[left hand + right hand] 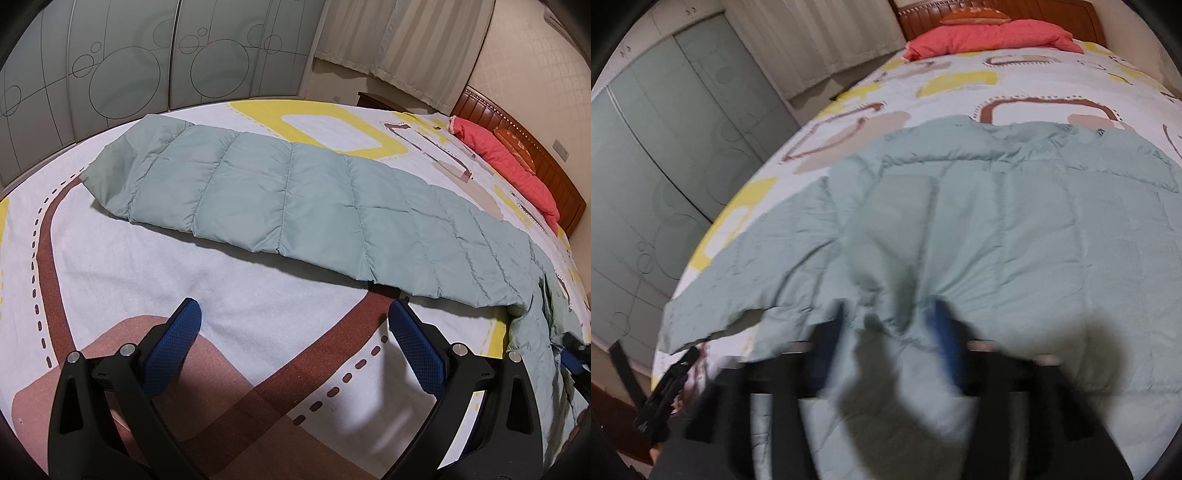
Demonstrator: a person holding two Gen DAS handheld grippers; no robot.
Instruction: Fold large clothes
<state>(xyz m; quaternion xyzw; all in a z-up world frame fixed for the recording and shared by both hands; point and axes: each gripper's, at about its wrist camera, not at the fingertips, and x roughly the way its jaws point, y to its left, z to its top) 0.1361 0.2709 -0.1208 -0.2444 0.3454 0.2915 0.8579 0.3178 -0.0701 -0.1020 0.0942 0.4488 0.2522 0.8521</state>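
My right tool [890, 343] pinches the puffy green quilted duvet [295, 206], lying folded on the bed [110, 266]; my left tool [293, 332] gapes empty. Light, slippery; I'd take corners.

I see a big bed [110, 258] with a white sheet that has brown and yellow shapes. A wooden headboard [524, 147] stands behind a red pillow [509, 166]. Pale curtains [406, 44] hang beside frosted wardrobe doors [129, 66] with circles.
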